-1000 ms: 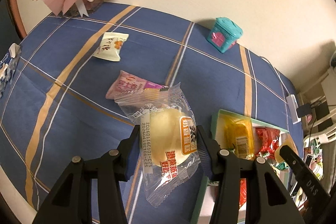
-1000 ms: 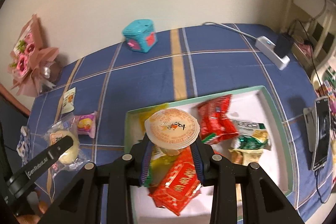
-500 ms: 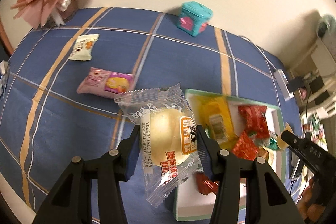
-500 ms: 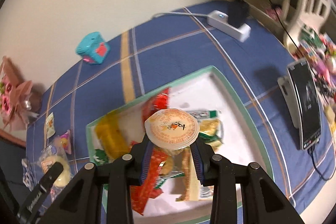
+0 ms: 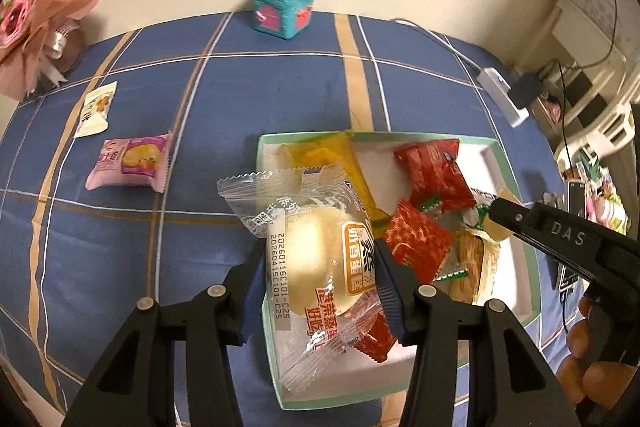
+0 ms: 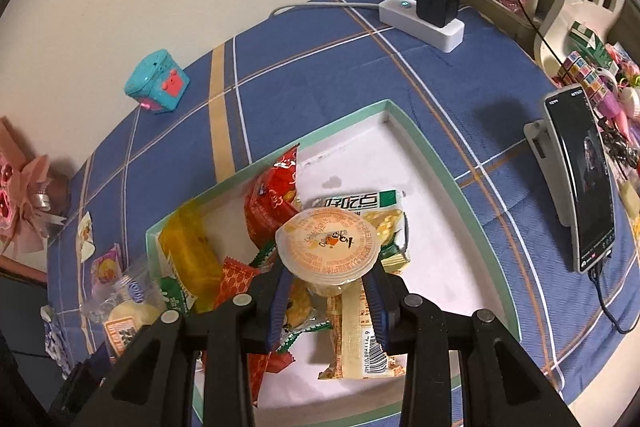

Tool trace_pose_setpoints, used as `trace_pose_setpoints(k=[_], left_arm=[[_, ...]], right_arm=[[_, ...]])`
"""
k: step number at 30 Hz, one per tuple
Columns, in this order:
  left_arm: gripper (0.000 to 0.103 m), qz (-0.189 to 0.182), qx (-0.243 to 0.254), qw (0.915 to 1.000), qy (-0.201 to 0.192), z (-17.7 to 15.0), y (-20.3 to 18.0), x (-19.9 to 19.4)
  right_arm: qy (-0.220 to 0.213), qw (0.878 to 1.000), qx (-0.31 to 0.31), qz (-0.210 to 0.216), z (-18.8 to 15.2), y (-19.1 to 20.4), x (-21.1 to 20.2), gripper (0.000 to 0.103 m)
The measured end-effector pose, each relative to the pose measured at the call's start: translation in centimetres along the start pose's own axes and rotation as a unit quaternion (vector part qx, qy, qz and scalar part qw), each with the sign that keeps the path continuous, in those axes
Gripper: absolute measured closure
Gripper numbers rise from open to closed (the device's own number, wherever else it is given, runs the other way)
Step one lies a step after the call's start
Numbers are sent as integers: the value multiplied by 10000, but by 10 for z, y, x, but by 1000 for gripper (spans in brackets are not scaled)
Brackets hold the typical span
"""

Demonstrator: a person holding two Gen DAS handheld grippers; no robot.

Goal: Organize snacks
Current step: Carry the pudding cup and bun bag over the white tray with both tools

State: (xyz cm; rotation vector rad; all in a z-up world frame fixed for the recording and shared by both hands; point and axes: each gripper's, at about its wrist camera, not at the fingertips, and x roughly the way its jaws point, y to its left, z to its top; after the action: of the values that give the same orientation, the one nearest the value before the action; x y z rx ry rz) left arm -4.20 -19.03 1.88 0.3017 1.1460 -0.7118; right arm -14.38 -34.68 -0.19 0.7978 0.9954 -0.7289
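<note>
Your snack count, taken from the green-rimmed tray (image 6: 432, 143)

You hold two snacks above the tray: one clear-wrapped steamed cake (image 5: 320, 259) and one orange-lidded jelly cup (image 6: 328, 247). Inside the tray you can count three red packets (image 5: 434, 171), one yellow-orange packet (image 6: 188, 251), one green-and-white packet (image 6: 356, 201) and one pale barcoded packet (image 6: 356, 331); anything buried beneath them cannot be told apart. Left of the tray, on the blue plaid cloth (image 5: 280, 87), you have two loose snacks: one pink packet (image 5: 130, 161) and one small white packet (image 5: 96, 105). Behind the tray sits one teal cube box (image 5: 285, 7), and farther left one pink bouquet (image 5: 32, 23).
</note>
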Motion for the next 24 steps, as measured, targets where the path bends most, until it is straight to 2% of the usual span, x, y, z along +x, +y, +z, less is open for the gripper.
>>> trace_pose_setpoints(k=[6,19,21,24], left_arm=[[51,8,209,9998,18,-1,-10,7],[51,-65,305,9995,105,-4,-17,15],[49,-64,296,9995,122,-4,-16,16],[40,-57,284,9995,131,-4,-15,16]], right_arm=[[103,9999,-124,-5,-1,4,4,65],[276,9991,-309,-96,-3,11,9,65],[312,9989,-329,-126,-4,12,11,65],[337,9986,-382,-151,-6,15,12,62]])
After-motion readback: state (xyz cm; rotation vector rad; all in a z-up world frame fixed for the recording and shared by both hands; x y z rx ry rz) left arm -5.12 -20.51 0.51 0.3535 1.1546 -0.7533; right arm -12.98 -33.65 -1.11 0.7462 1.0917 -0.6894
